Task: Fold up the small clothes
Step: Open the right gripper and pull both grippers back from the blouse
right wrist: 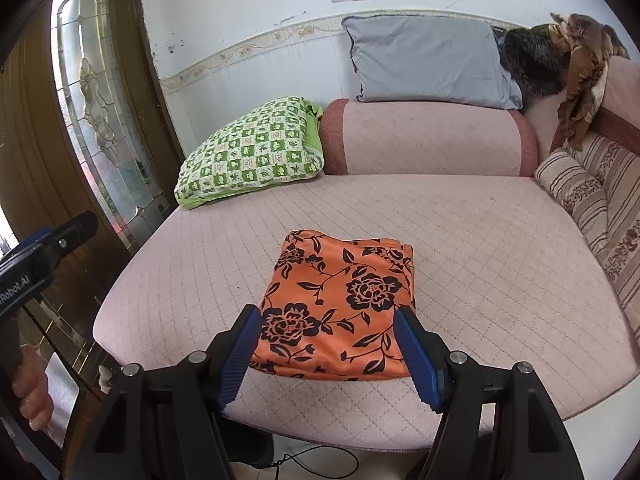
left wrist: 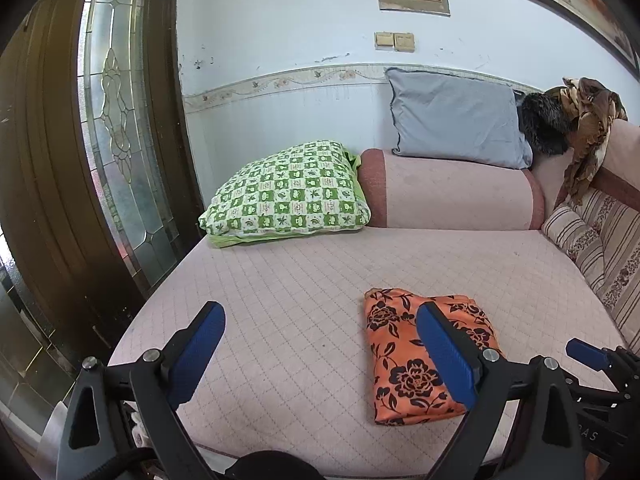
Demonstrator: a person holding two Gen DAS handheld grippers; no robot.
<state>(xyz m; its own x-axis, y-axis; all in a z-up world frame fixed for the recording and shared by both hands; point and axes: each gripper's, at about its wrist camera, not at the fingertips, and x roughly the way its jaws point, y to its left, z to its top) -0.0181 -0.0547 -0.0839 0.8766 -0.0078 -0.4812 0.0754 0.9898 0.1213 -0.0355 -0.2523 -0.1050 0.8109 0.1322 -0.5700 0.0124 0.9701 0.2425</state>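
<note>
The left tongs [left wrist: 320, 320] stand wide apart with nothing between their blue pads [left wrist: 198, 360], held above the front edge of the pink quilted sofa seat [left wrist: 280, 280]. Their right pad overlaps the near left part of the orange cloth in the left wrist view, but whether it touches the fabric cannot be told. The right tongs [right wrist: 328, 324] are apart too, empty, their two blue pads [right wrist: 418, 358] framing the near edge of the cloth from either side; contact with it cannot be judged from here.

The orange floral cloth [right wrist: 340, 304], printed with black flowers, lies folded into a compact rectangle on the seat, near the front edge and roughly at its middle. Layered edges show along its far side.

In the right wrist view the left tongs appear at the left border, off the seat's left edge, with the person's hand [right wrist: 32, 396] on the handle lower down. In the left wrist view a blue tip of the right tongs shows at the right border.

At the seat's back left corner rests a green checked pillow [left wrist: 288, 192], touching a pink bolster [left wrist: 452, 192] that runs along the back edge. A grey pillow [left wrist: 456, 120] leans on the wall above the bolster. A striped cushion [left wrist: 576, 236] sits at the back right corner, with a brown cloth [left wrist: 588, 128] draped over the sofa's backrest above it. A wooden door [left wrist: 48, 180] with a leaded glass panel stands left of the sofa.
</note>
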